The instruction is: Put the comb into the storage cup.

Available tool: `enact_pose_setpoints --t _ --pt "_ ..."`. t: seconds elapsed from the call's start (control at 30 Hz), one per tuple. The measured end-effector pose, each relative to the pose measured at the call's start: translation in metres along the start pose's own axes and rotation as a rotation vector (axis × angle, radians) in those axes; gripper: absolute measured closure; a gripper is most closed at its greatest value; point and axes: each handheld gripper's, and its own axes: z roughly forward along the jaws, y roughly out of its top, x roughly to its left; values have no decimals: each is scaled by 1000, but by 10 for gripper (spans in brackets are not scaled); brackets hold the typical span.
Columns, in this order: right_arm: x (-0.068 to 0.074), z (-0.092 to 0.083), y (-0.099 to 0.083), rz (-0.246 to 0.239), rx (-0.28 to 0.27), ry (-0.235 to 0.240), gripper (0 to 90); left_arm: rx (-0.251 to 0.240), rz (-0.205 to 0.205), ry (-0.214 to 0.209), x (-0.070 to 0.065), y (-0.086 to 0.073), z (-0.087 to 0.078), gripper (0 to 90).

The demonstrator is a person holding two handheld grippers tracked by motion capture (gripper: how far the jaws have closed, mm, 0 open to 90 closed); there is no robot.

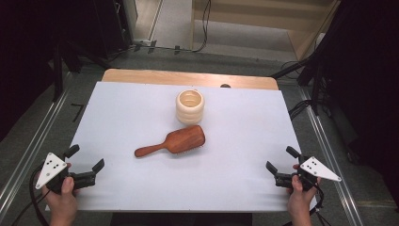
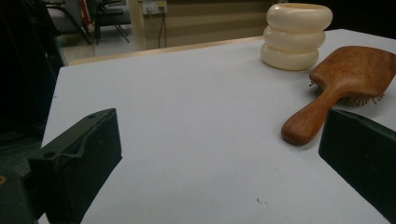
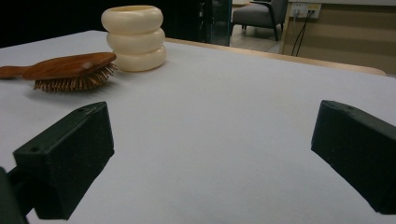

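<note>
From the high view we see a white table point(image 1: 141, 117) on grey floor, the hairbrush point(image 1: 174, 142) lying mid-table, touching the cream holder point(image 1: 190, 106). The left gripper point(image 1: 85, 163) and right gripper point(image 1: 280, 159) rest at the near corners, jaws apart, empty. In the left gripper view, the hairbrush point(image 2: 341, 86) lies ahead to the right. In the right gripper view, its bristles face down.

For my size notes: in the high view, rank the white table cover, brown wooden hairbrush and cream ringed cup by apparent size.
1. White table cover
2. Brown wooden hairbrush
3. Cream ringed cup, which stands farther from the camera, so its rank below the brush is unsure.
</note>
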Motion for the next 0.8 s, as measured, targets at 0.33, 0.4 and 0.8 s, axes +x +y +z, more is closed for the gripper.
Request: enact_pose_setpoints --t 0.33,0.4,0.8 --pt "1 0 0 0 -5 -5 0 7 22 -4 -2 6 2 0" --pt "1 0 0 -1 -5 -5 0 15 33 -13 -6 9 4 0" --pt "2 1 0 -7 -2 5 0 45 55 -94 -25 37 10 0"
